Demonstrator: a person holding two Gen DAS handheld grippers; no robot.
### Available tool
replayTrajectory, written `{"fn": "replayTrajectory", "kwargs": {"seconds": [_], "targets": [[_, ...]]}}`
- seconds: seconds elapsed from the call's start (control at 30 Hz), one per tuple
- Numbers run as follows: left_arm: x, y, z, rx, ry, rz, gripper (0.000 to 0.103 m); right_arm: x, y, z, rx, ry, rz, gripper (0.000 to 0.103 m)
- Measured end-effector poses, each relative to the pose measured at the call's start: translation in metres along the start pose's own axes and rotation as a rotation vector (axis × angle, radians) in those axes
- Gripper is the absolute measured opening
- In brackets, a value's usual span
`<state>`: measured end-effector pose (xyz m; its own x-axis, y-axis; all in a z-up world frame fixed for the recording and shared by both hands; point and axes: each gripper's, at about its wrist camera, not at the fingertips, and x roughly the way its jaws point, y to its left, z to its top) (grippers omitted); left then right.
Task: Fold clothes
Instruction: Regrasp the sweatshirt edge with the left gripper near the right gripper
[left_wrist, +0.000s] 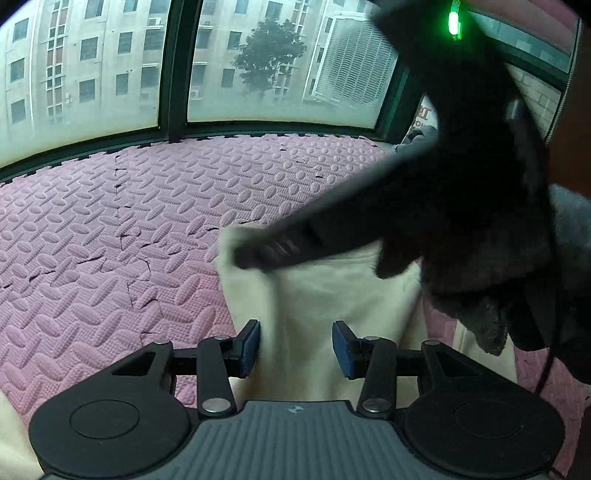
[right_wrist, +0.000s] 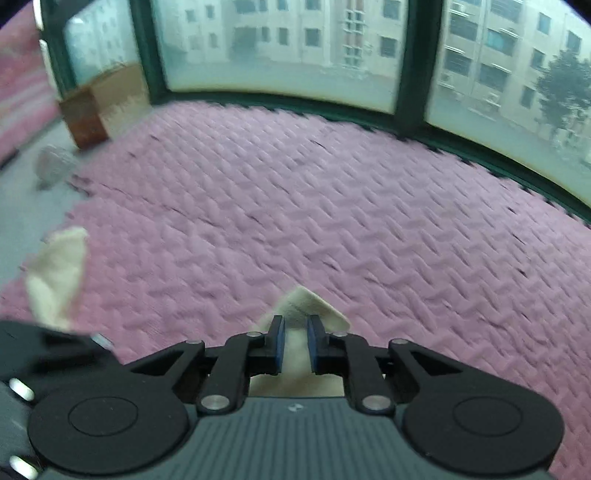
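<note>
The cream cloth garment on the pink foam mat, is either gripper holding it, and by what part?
The right gripper pinches the cream cloth garment at a pointed corner. The left gripper is open, astride the fabric, gripping nothing.

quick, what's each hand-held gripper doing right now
left hand-held gripper: open, cream cloth between the pads, not pinched
right hand-held gripper: nearly shut, cream cloth between its pads; grip cannot be told

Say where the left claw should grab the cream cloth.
Probably the cream cloth's left edge, just ahead of the left claw, coming straight forward. The fabric already hangs between its open jaws, and the right claw pinches the far corner.
</note>
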<state>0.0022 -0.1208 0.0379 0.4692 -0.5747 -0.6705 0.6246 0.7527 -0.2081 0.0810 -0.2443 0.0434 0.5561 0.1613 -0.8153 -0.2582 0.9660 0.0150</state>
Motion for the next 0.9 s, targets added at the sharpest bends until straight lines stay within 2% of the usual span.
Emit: {"fn": "replayTrajectory", "kwargs": {"seconds": [0.17, 0.33, 0.47, 0.6, 0.8, 0.9], "targets": [[-0.009, 0.012, 0.005, -0.032, -0.022, -0.003, 0.046, -0.003, -0.021, -0.025, 0.045, 0.048, -0.046, 0.009], [-0.009, 0.026, 0.015, -0.111, -0.041, 0.026, 0.046, -0.007, -0.034, -0.037, 0.086, 0.033, -0.014, 0.009], [-0.001, 0.030, 0.018, -0.115, -0.024, 0.062, 0.046, -0.018, -0.035, -0.028, 0.123, -0.021, 0.044, 0.010], [0.009, 0.025, 0.014, -0.098, -0.001, 0.018, 0.046, -0.031, -0.029, -0.013, 0.136, -0.092, 0.098, 0.013], [0.013, 0.003, 0.007, -0.039, -0.008, -0.054, 0.046, -0.026, -0.021, -0.001, 0.114, -0.094, 0.146, 0.013], [0.014, -0.001, 0.005, -0.032, -0.003, -0.080, 0.047, -0.020, -0.013, -0.001, 0.085, -0.071, 0.140, 0.023]]}}
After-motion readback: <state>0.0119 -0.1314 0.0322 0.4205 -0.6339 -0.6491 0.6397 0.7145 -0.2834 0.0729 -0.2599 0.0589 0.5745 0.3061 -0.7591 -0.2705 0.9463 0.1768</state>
